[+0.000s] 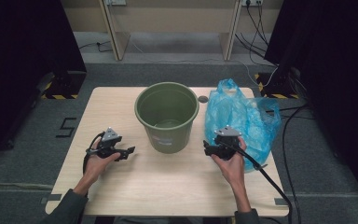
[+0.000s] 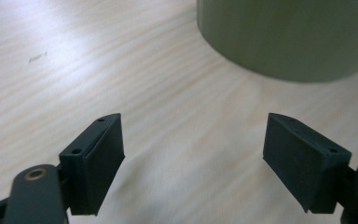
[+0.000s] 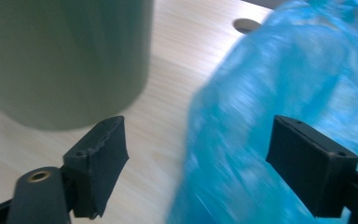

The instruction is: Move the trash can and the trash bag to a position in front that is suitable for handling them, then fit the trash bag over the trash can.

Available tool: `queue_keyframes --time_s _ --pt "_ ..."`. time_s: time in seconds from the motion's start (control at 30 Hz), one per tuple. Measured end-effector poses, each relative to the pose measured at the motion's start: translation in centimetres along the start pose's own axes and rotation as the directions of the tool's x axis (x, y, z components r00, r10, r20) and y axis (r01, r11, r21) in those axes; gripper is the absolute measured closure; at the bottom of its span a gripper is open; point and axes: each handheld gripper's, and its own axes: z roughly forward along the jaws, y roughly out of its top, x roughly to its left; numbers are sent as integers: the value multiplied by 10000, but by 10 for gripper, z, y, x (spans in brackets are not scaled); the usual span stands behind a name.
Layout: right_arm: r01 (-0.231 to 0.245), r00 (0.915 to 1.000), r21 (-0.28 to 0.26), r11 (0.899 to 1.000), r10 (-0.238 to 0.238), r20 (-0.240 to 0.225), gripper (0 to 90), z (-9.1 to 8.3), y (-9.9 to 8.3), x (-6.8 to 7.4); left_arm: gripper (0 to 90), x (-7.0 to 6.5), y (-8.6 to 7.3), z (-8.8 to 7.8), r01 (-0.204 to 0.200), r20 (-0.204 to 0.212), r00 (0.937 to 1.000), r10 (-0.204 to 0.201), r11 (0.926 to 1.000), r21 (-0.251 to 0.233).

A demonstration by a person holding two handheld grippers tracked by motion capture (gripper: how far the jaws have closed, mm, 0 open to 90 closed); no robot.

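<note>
An olive green bucket (image 1: 167,114) stands upright at the back middle of the wooden table (image 1: 168,186). A crumpled blue plastic bag (image 1: 242,119) lies just to its right. My left gripper (image 1: 129,150) hovers low over the table to the left of the bucket, its jaws open with nothing between them; in the left gripper view (image 2: 193,126) the bucket's base (image 2: 289,37) is ahead. My right gripper (image 1: 206,147) is at the bag's near left edge. In the right gripper view its jaws (image 3: 198,123) stand wide open, with the bag (image 3: 284,79) ahead on the right and the bucket (image 3: 65,56) on the left.
A round hole (image 1: 203,99) pierces the table behind the bucket, also seen as a hole (image 3: 245,24) in the right gripper view. Cables run along the floor to the right of the table. Black curtains hang on both sides, and a wooden frame stands at the back.
</note>
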Motion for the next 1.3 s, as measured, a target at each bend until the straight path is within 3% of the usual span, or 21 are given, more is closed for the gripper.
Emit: queue_keyframes --time_s 0.13,0.23,0.37,0.63,1.13,1.3 --pt "-38 9996 66 10000 36 293 178 -16 -11 -12 197 4 -11 -10 -116 55 9999 115 9997 198" --pt "-290 9987 208 9994 282 416 180 -24 -21 -19 199 12 -22 -15 -242 -167 9995 251 9985 487" --pt "-432 9981 343 9985 416 454 183 -27 -30 -24 199 19 -30 -20 102 -19 9999 -101 9986 525" --pt "-577 9978 609 9965 556 360 193 -23 -45 -25 161 20 -35 -25 -262 257 9994 246 9976 640" --pt "-877 9958 1216 9887 838 371 194 -11 -67 -29 156 20 -35 -25 -287 266 9993 270 9975 642" --pt "-1163 9932 1410 9832 1155 138 218 -5 -73 -33 153 19 -35 -25 -310 272 9992 293 9975 643"
